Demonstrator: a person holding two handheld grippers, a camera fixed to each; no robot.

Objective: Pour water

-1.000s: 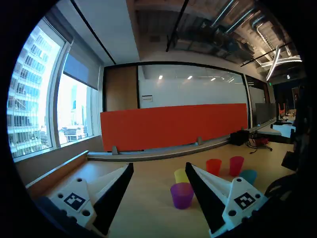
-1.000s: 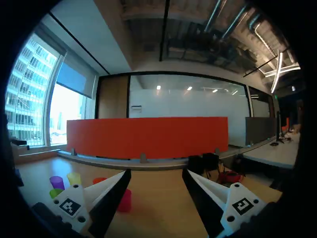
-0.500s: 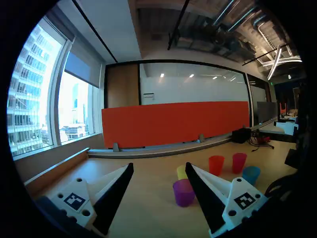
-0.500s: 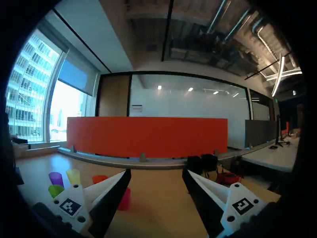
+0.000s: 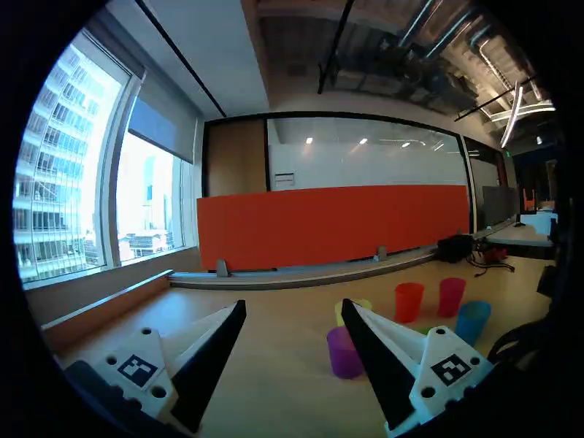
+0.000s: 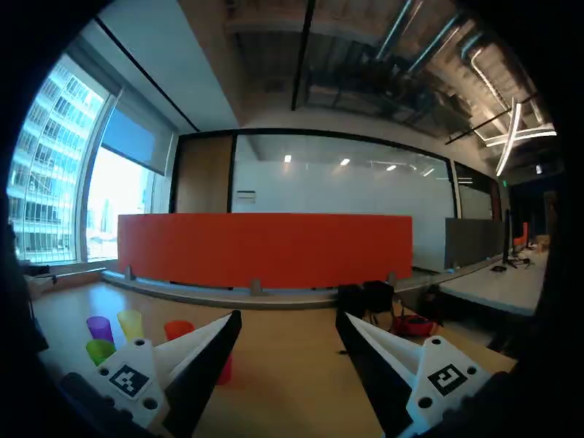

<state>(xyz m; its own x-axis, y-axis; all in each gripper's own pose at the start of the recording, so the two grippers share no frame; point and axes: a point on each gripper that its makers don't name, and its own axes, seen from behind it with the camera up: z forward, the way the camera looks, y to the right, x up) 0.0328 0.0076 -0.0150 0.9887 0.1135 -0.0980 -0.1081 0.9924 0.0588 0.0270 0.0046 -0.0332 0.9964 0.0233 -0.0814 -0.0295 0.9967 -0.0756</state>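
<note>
Several coloured plastic cups stand on a wooden table (image 5: 285, 365). In the left gripper view I see a purple cup (image 5: 341, 352), a yellow cup (image 5: 340, 311), an orange cup (image 5: 408, 301), a pink cup (image 5: 451, 296) and a blue cup (image 5: 472, 322). My left gripper (image 5: 292, 314) is open and holds nothing; the purple cup stands just beyond its right finger. In the right gripper view, a purple cup (image 6: 98, 328), a yellow cup (image 6: 131, 323), a green cup (image 6: 100, 351), an orange cup (image 6: 177, 330) and a pink cup (image 6: 225, 369) stand at the lower left. My right gripper (image 6: 288, 321) is open and holds nothing.
An orange partition (image 5: 332, 224) runs along the table's far edge, with a wooden ledge and windows (image 5: 58, 182) at the left. Black bags and cables (image 6: 369, 298) lie on the table toward the right. Another desk (image 6: 504, 281) stands at the far right.
Both views have shifted a little: the cups have drifted right in the left gripper view and slightly up in the right gripper view. Both grippers have stayed open.
</note>
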